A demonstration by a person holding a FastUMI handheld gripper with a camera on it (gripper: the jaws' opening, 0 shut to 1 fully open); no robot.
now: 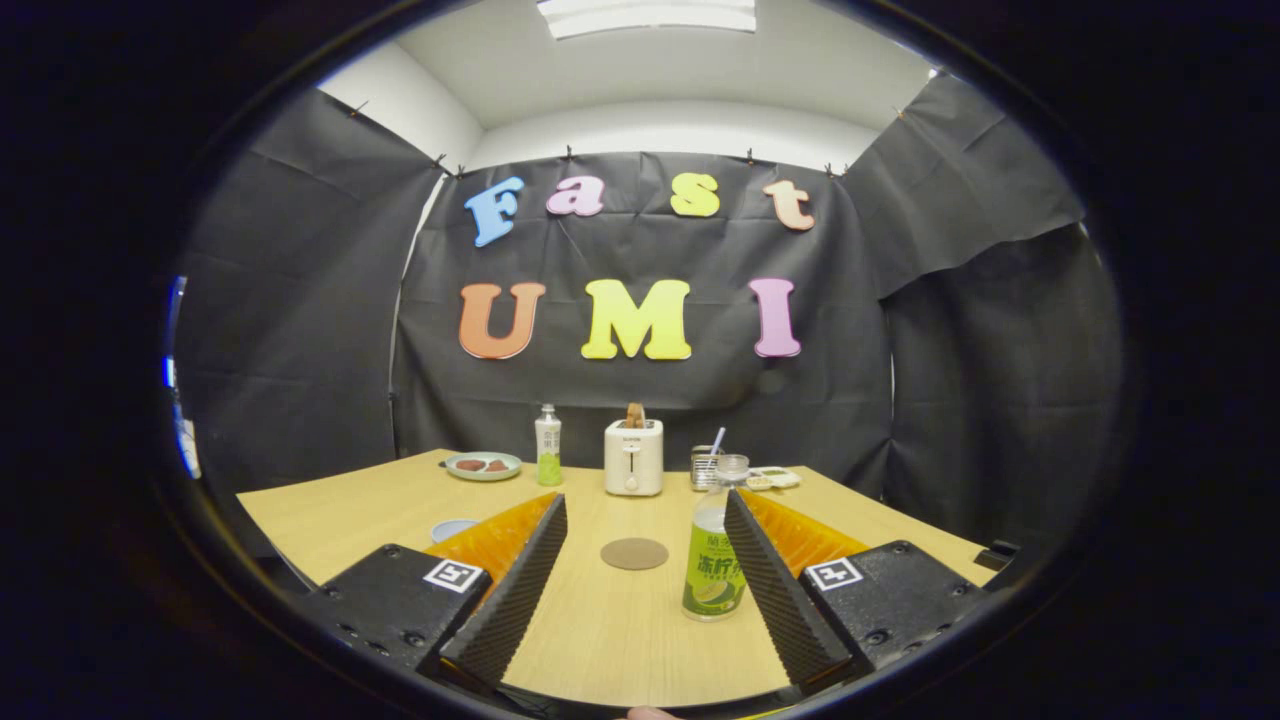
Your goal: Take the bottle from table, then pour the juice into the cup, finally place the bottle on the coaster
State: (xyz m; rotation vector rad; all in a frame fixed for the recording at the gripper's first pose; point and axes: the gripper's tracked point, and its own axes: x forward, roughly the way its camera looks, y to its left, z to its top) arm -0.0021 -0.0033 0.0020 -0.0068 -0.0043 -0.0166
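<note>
Claw (645, 505): fingers spread wide, gripping nothing, low over the near edge of the wooden surface (350, 510). Bottle (716, 545), green label, uncapped, upright between the fingers, close against the right one; contact uncertain. Round brown coaster (634, 553) between the fingers, left of the bottle. Far edge: plate (483, 465), second bottle (548, 446), white toaster (633, 456), metal cup (705, 468) with straw.

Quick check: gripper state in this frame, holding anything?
Gripper: open, fingers spread wide and holding nothing; the bottle stands on the table just inside one finger.
</note>
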